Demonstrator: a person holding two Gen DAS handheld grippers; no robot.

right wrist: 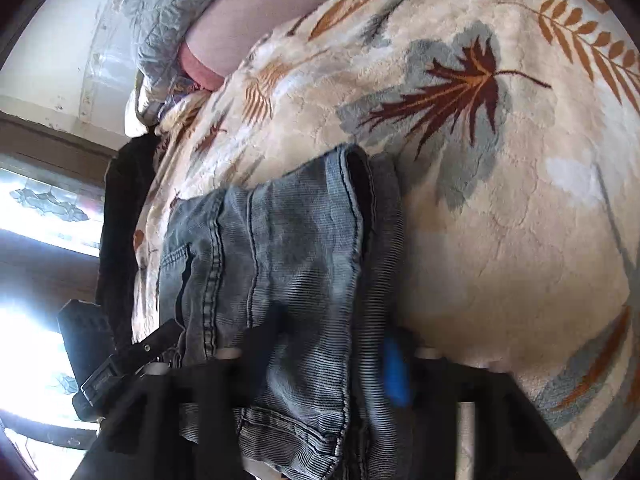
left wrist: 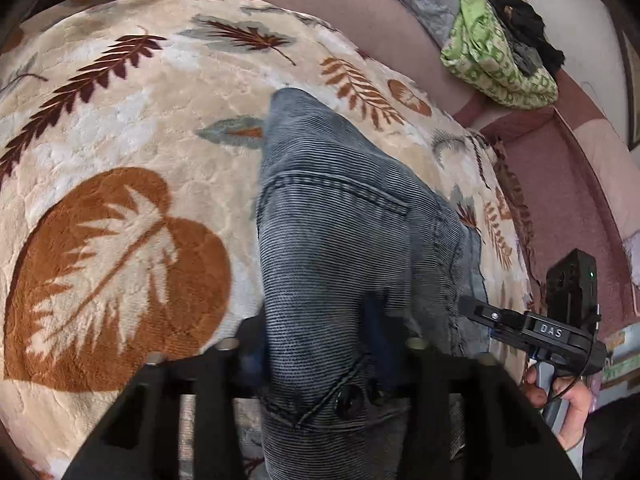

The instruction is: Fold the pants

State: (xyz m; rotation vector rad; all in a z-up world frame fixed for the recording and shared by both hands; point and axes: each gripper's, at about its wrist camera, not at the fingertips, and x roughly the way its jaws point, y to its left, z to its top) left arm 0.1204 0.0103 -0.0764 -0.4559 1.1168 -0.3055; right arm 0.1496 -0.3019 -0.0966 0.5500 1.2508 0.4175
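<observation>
The pants are grey-blue ribbed denim (left wrist: 332, 240), lying on a cream blanket with leaf print (left wrist: 120, 128). In the left wrist view my left gripper (left wrist: 320, 344) is shut on the waist end of the pants, near a pocket seam and a button. My right gripper (left wrist: 480, 314) shows at the right edge of the fabric in that view. In the right wrist view my right gripper (right wrist: 324, 356) is shut on the pants (right wrist: 280, 240) near the hem, with a blue pad (right wrist: 396, 372) against the cloth. The left gripper (right wrist: 132, 356) shows at the lower left.
A green patterned cloth (left wrist: 492, 48) with dark clothes on it lies on a pink sofa back (left wrist: 560, 168) at the far right. A grey quilted cushion (right wrist: 168, 16) and a bright window (right wrist: 36, 216) are at the left of the right wrist view.
</observation>
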